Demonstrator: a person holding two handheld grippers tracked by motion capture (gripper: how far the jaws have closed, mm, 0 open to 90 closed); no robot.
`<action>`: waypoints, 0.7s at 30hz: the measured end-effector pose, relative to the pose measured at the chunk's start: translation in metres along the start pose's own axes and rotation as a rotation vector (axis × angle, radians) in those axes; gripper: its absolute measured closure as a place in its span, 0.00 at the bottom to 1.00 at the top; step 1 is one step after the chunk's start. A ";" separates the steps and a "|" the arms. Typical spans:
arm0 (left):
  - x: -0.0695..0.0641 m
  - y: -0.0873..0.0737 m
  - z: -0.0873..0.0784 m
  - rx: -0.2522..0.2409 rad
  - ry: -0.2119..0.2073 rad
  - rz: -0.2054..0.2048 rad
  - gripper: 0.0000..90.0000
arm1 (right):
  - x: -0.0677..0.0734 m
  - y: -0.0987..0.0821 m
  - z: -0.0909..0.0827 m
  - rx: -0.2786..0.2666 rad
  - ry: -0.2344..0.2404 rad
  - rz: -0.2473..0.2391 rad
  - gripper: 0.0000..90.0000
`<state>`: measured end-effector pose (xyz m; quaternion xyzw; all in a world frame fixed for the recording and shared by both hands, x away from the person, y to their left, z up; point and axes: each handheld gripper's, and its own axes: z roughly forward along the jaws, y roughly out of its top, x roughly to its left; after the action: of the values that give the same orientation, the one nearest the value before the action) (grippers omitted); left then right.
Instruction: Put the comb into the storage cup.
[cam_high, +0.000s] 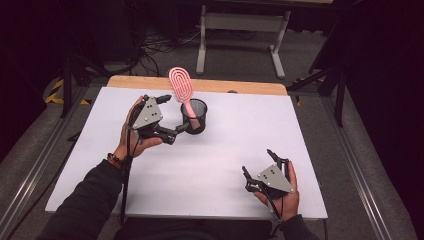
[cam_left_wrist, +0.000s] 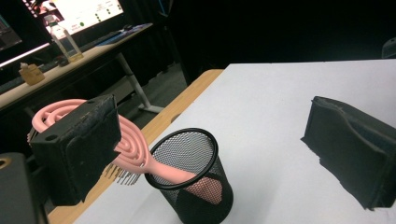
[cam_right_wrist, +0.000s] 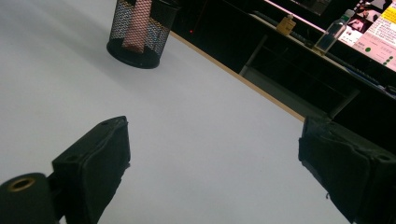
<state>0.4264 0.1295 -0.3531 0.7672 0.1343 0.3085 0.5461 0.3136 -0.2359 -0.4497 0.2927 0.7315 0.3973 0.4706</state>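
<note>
Left claw (cam_high: 172, 116): jaws wide apart, holding nothing, just beside the mesh cup (cam_high: 194, 116).
Right claw (cam_high: 259, 164): jaws wide apart, empty, low over the white worktop (cam_high: 210, 165).
Pink brush (cam_high: 181, 86): handle down in the mesh cup, head leaning out.

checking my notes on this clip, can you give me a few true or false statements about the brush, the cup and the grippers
1. The pink hairbrush stands handle down in the black mesh cup. True.
2. The cup lies on its side. False: it stands upright on the white table.
3. The left gripper is shut on the brush. False: its jaws are open beside the cup and hold nothing.
4. The right gripper is open and empty. True.
5. The right gripper touches the cup. False: it is well apart from it, near the table's front edge.
</note>
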 end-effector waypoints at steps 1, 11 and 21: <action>0.000 0.000 -0.002 0.000 -0.002 0.003 0.05 | 0.000 0.000 0.000 0.000 0.000 0.001 0.11; -0.004 -0.002 -0.014 0.003 -0.007 0.018 0.05 | 0.001 0.001 -0.001 -0.003 0.003 -0.001 0.11; -0.010 -0.004 -0.026 0.012 -0.007 0.044 0.05 | 0.002 0.002 -0.001 -0.002 0.004 0.000 0.11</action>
<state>0.4025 0.1453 -0.3549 0.7745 0.1172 0.3168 0.5349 0.3121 -0.2339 -0.4486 0.2913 0.7318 0.3987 0.4697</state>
